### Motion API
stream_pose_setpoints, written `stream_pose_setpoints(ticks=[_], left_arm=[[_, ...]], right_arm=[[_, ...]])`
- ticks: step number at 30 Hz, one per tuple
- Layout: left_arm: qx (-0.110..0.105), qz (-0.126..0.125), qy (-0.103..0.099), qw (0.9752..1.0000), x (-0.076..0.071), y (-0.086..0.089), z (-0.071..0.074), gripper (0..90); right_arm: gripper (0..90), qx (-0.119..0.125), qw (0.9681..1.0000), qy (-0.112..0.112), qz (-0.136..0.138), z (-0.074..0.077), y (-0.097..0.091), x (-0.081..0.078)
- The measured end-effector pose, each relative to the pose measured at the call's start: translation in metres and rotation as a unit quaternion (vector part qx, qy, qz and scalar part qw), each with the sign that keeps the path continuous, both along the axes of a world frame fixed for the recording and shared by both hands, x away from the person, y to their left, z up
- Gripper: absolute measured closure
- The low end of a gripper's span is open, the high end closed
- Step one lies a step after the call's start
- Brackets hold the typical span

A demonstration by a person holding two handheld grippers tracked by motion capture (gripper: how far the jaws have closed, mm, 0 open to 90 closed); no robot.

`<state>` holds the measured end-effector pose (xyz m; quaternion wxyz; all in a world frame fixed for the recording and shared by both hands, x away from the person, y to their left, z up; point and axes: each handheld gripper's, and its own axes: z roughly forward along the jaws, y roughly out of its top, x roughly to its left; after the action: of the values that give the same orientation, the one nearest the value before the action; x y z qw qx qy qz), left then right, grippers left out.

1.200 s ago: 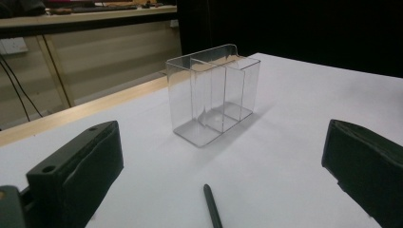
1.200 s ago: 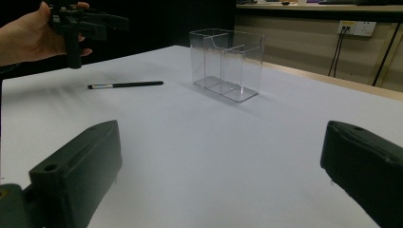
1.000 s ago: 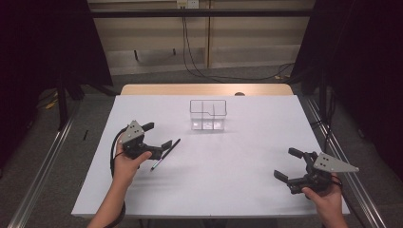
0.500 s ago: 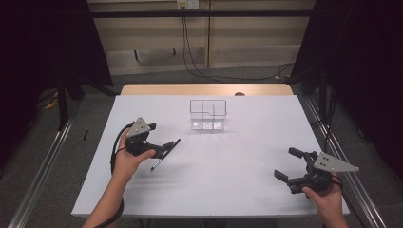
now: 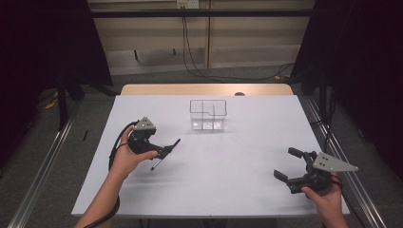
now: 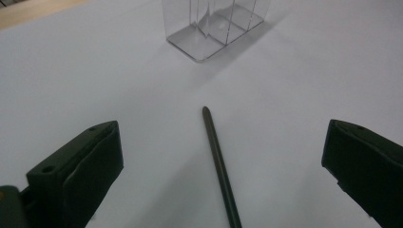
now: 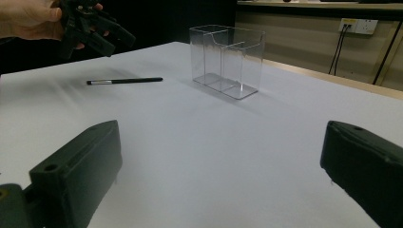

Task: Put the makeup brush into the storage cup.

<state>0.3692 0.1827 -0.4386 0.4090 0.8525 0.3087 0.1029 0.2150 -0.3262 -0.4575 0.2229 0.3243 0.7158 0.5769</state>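
Note:
A thin black pen (image 5: pixel 156 164) with a silver tip lies flat on the white table (image 5: pixel 228 190), left of centre. My left gripper (image 5: pixel 164 149) hovers just over it, open. In the left gripper view the pen (image 6: pixel 216 152) runs up between the two wide-apart jaws of the left gripper (image 6: pixel 218 127) without touching either. A clear plastic box (image 5: pixel 208 114) with compartments stands empty at the back centre. At the front right my right gripper (image 5: pixel 287 164) is open and holds nothing. The right gripper view shows the right gripper (image 7: pixel 221 127), the pen (image 7: pixel 124 80) and the box (image 7: pixel 228 57) beyond.
The box (image 6: pixel 214 23) stands a short way past the pen's far end. A wooden strip (image 5: pixel 204 89) runs along the table's far edge. Metal rails (image 5: pixel 43 180) flank the table on the floor. Cables hang on the back wall (image 5: pixel 190 38).
My left hand has edged slightly right and forward, bringing its gripper closer over the pen. The pen, the box and the right gripper have stayed put.

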Motion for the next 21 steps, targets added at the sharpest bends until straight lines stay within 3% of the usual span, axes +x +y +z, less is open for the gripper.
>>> stream_pose_setpoints(ticks=[1, 2, 5, 6, 10, 15, 19, 21], left_arm=[[0.000, 0.000, 0.000, 1.0000, 0.0000, 0.0000, 0.0000, 0.0], [0.006, 0.000, 0.016, 0.9999, 0.0006, -0.0008, 0.0006, 0.0], [0.019, -0.002, 0.023, 0.9996, 0.0010, -0.0019, 0.0010, 0.0], [0.031, -0.006, 0.033, 0.9990, 0.0018, -0.0032, 0.0010, 0.0], [0.047, -0.005, 0.057, 0.9972, 0.0043, -0.0055, 0.0011, 0.0], [0.084, -0.015, 0.081, 0.9931, 0.0081, -0.0073, 0.0039, 0.0], [0.099, -0.017, 0.095, 0.9904, 0.0085, -0.0087, 0.0036, 0.0], [0.112, -0.015, 0.109, 0.9875, 0.0078, -0.0098, 0.0019, 0.0]], right_arm=[[0.0, 0.000, 1.0000, 0.000, 0.000, 0.0000, 0.0000, 0.0000], [0.0, 0.000, 1.0000, 0.000, 0.000, 0.0000, -0.0001, 0.0001], [0.0, 0.000, 1.0000, 0.000, 0.001, 0.0000, 0.0001, 0.0002], [0.0, 0.000, 1.0000, 0.000, 0.001, 0.0000, 0.0001, 0.0002], [0.0, -0.001, 1.0000, 0.000, 0.001, -0.0001, 0.0003, 0.0002], [0.0, -0.001, 1.0000, 0.001, 0.000, 0.0002, -0.0001, 0.0002], [0.0, 0.002, 1.0000, 0.001, -0.003, 0.0002, -0.0011, -0.0002], [0.0, 0.002, 1.0000, 0.000, -0.003, 0.0004, -0.0014, -0.0004]])
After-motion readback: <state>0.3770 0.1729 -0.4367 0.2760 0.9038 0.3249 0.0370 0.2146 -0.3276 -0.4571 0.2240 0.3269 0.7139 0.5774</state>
